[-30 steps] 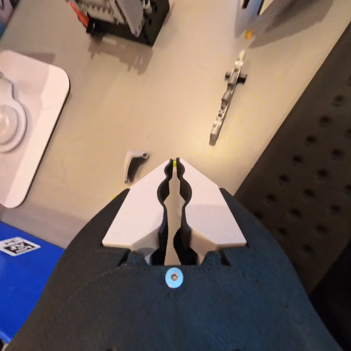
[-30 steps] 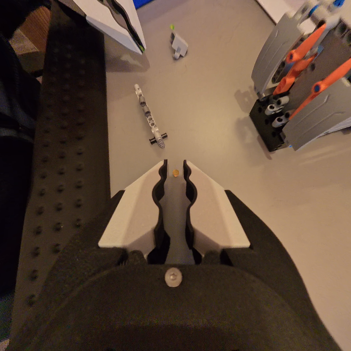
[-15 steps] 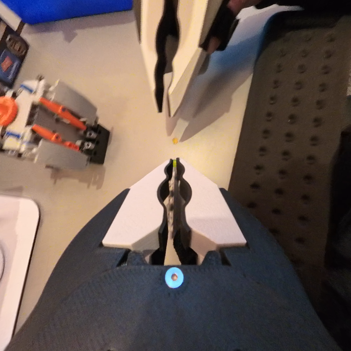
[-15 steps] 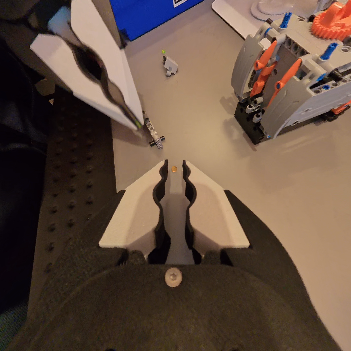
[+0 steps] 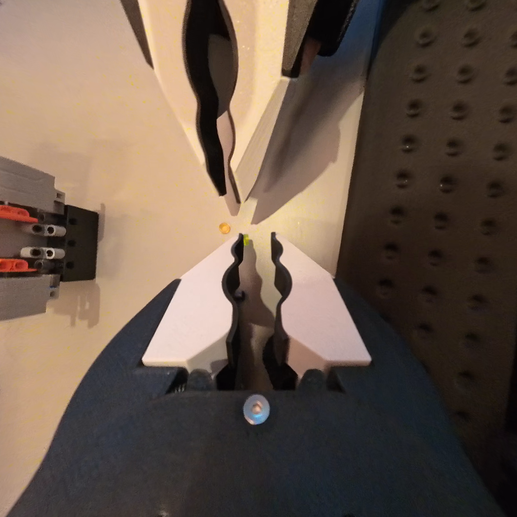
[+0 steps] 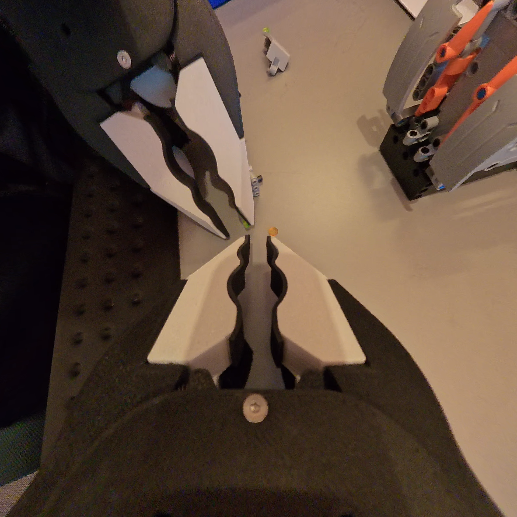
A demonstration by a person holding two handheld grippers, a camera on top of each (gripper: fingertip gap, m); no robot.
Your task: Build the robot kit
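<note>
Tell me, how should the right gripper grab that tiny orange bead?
Probably by its round sides, coming straight down. The bead is tiny and lies flat on the table, just beyond the right gripper, whose jaws stand open; centre them over it, then close.

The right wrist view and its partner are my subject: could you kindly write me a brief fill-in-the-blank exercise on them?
1. The small round stud on the table just ahead of the right tool is ____ in colour.
2. The jaws of the left tool stand ____.
3. In the right wrist view, the brick model stands near the ____ edge.

Missing words: orange; open; right.
</note>
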